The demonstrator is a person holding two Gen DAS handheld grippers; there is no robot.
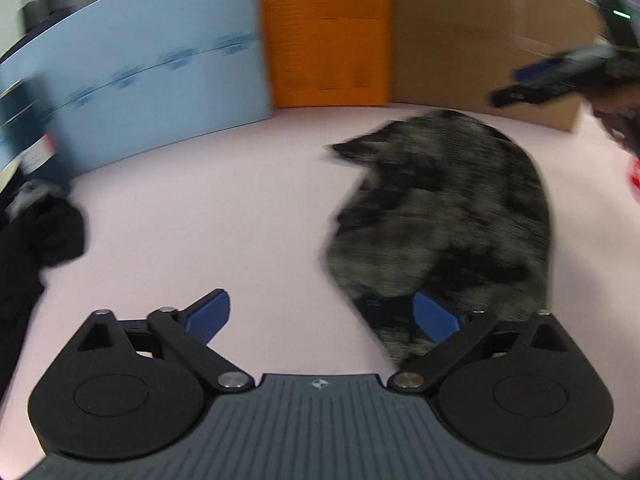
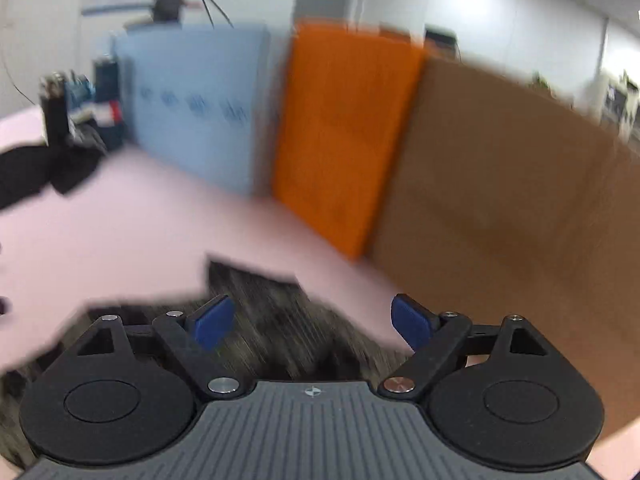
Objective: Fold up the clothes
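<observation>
Pink desk [image 1: 208, 184] filled most of both views, backed by three upright panels: a blue panel [image 1: 152, 80], an orange panel [image 1: 324, 32] and a brown panel [image 1: 480, 40] standing side by side along its far edge.

A mottled grey-and-black garment [image 1: 448, 216] lay on the desk, to the right of centre in the left wrist view, blurred by motion. One corner of it stuck out to the left as a dark point. Its near edge reached down to the left tool [image 1: 320, 316], and cloth covered part of that tool's right blue finger [image 1: 436, 316]; the left finger sat over bare pink. The left tool's fingers stood wide apart and gripped nothing.

In the right wrist view the same garment [image 2: 264, 320] lay under and just ahead of the right tool [image 2: 312, 322], its far corner pointing away toward the panels. This tool's fingers were also spread wide, with nothing between them.

The right tool [image 1: 552, 76] also showed at the top right of the left view, raised above the garment and too blurred to read.

A black cloth heap [image 1: 36, 240] sat well apart at the desk's left edge.
</observation>
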